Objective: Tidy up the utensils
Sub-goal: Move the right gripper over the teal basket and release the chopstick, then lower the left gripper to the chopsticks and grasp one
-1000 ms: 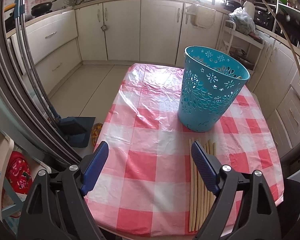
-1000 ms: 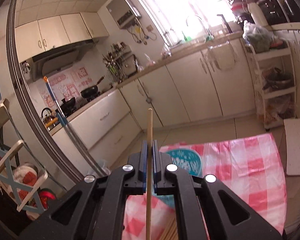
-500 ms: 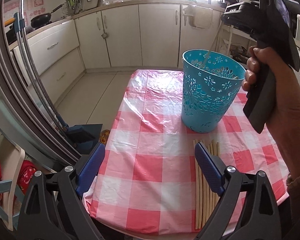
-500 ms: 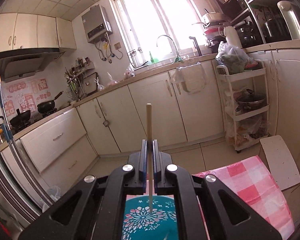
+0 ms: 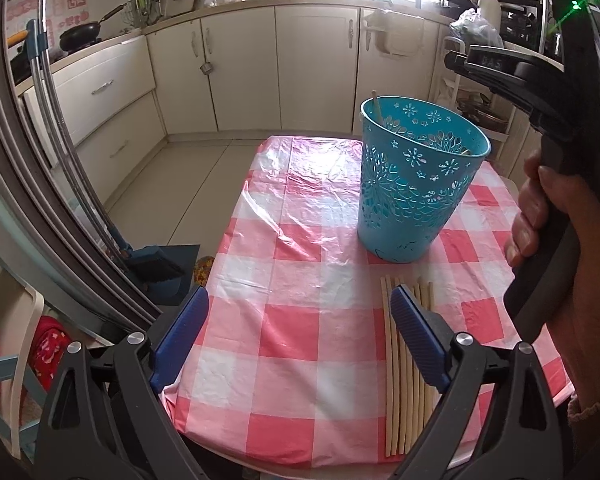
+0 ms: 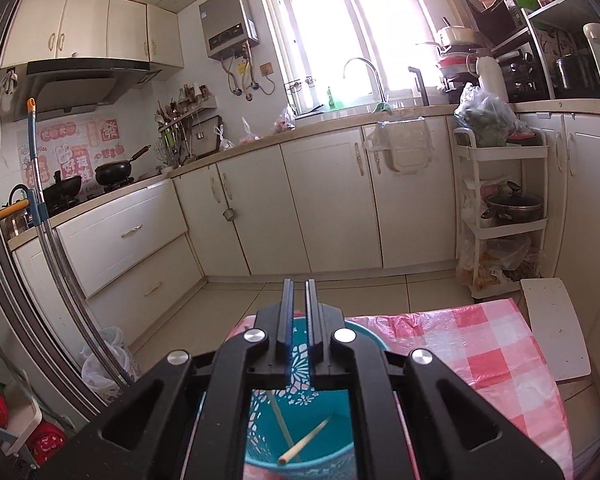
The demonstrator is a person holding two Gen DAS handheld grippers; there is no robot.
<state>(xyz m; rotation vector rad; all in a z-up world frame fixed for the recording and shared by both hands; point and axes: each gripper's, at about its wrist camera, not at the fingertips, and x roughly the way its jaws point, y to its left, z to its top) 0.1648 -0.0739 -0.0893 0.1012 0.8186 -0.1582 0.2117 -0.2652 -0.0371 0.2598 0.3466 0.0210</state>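
In the left wrist view, the left hand-held gripper (image 5: 298, 338) sits nearest, its blue-padded jaws spread wide with nothing between them, above the near edge of the bench (image 5: 300, 240), which is covered in a red-and-white checked cloth. At about 4 o'clock from its centre, a row of pale chopsticks (image 5: 404, 372) lies flat on the cloth, running away from the camera; the right pad overlaps them in the view, and contact cannot be told. Just beyond their far tips, at 1 o'clock, a turquoise perforated basket (image 5: 416, 184) stands upright on the bench, with a chopstick end showing above its far left rim. At 3 o'clock a person's hand (image 5: 548, 208) grips a black handle.

In the right wrist view, the right hand-held gripper (image 6: 298, 292) is closed narrow and empty, directly over the basket's mouth. Two chopsticks (image 6: 296, 440) lean loose inside the basket below it. Farther off stand cream kitchen cabinets (image 6: 332, 196) and a bright window (image 6: 340, 20).
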